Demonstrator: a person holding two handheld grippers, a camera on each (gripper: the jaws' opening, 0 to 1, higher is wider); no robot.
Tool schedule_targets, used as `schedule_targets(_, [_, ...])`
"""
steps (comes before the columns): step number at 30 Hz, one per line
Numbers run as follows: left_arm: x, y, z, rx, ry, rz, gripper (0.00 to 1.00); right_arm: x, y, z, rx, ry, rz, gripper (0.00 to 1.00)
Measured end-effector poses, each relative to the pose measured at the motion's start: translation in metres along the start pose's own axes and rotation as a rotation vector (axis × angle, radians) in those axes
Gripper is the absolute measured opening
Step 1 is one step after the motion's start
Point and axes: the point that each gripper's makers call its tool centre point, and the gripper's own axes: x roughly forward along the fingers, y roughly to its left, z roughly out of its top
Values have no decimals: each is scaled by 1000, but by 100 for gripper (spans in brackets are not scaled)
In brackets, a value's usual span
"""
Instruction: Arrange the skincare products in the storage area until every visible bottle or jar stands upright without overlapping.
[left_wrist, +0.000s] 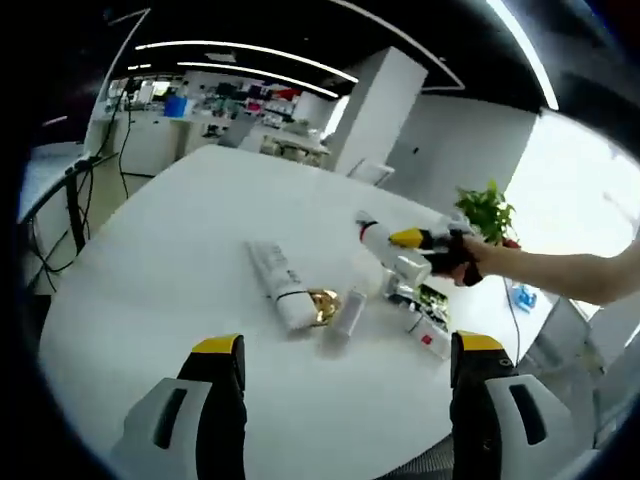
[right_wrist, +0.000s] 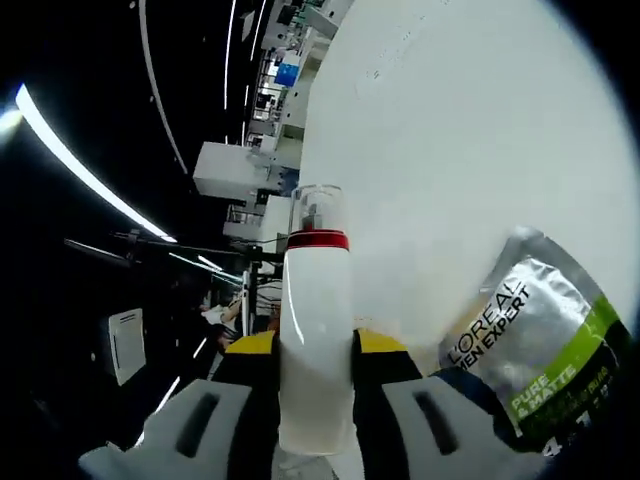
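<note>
Our left gripper (left_wrist: 340, 375) jaws wide over the white table (left_wrist: 170, 260), white tube (left_wrist: 280, 285) lying at twelve o'clock, our right gripper (right_wrist: 315, 360) clamping the red-collared white bottle (right_wrist: 315, 340), silver sachet (right_wrist: 535, 345) at three o'clock

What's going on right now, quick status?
Right gripper shut on white bottle. Left gripper open, empty. White tube lying flat on table. Nothing blocking.
</note>
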Motion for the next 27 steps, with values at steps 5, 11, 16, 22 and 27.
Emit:
schedule_targets(5, [11,-16,3,-49,4,-71,67,-6,8,-17,-10,0,30,26])
schedule_targets(11, [30,-30,23,-184,-63,-149,77,-15,19,-41,-34,11,65,26])
schedule_targets(16, [48,-40,34,-283,-62,-224,71,-20,34,-59,-48,8,102,27])
schedule_targets(22, [78,-64,46,-472,-96,-393,64,-24,45,-76,-67,13,139,27])
schedule_targets(27, [97,-73,49,-448,-79,-398,59,-25,53,-90,-76,21,164,27])
